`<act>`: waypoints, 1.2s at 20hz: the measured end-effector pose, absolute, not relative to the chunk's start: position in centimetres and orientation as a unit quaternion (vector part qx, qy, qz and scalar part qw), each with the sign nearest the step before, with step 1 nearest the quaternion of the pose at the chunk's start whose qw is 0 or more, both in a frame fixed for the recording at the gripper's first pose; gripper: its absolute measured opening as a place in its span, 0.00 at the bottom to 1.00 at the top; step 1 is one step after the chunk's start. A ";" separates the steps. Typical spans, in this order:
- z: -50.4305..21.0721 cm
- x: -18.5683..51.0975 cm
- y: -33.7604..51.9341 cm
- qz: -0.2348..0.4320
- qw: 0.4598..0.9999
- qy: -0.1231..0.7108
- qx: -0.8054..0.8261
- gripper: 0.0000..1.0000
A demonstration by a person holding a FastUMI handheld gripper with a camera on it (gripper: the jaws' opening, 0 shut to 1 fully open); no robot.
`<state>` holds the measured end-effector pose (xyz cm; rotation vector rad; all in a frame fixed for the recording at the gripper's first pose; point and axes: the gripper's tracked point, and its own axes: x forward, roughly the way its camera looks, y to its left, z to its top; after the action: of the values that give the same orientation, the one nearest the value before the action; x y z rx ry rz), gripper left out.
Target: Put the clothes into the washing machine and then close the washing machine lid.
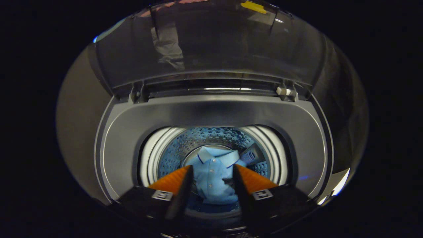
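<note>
Loading step complete; lid closure pending.

The tongs (211, 173) hang above the washing machine (211, 109) with their fingers spread apart and holding nothing. A light blue polo shirt (213, 172) lies at the bottom of the perforated drum (185, 145), seen in the gap between the fingers and well below them. The transparent lid (211, 43) stands raised on its hinges beyond the opening. Judged from this arrangement, the next move calls for lifting the tongs clear of the opening, reaching the lid's upper edge, and drawing it down shut.
</note>
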<state>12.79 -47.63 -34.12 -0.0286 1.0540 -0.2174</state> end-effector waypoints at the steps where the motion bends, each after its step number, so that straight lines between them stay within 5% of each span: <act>1: -34.2 12.9 -47.7 -0.102 0.859 0.502 -0.015 0.94; 13: -32.9 11.9 -47.9 -0.100 0.860 0.498 -0.048 0.99; 24: -20.9 14.9 -47.4 -0.112 0.907 0.403 -0.053 0.99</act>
<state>14.88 -47.37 -20.88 -0.1100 0.8318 -0.2303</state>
